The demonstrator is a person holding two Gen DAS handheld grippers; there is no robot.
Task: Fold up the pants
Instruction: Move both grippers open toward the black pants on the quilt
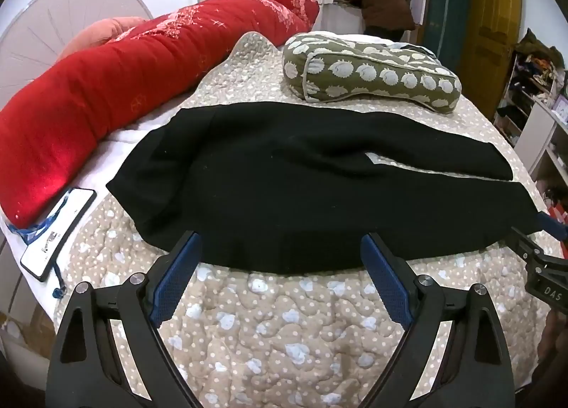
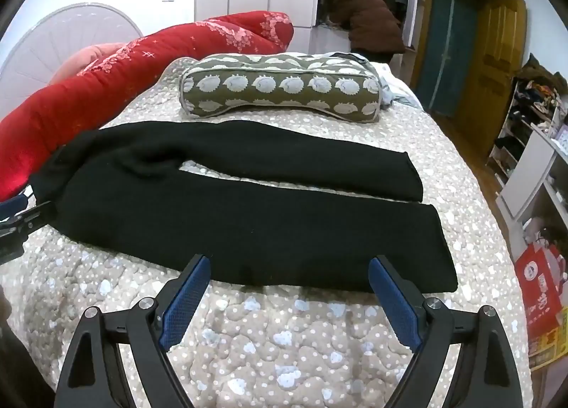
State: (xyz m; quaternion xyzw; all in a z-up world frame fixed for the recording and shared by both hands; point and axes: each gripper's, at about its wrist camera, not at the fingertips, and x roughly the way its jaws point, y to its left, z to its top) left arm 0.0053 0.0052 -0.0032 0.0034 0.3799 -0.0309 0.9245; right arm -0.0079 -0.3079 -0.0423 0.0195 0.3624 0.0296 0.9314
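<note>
A pair of black pants point(image 1: 305, 188) is spread flat across the quilt point(image 1: 269, 330), just in front of the green pillow point(image 1: 369, 74), with the legs slightly parted. The left gripper point(image 1: 280, 248) is held at the near edge of the pants with jaws wide apart, nothing gripped. The right gripper point(image 2: 289, 275) is likewise held wide open at the near leg.

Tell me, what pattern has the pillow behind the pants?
Olive green with pale hedgehog-like shapes in rows, on the pillow; clearest in the right wrist view.
</note>
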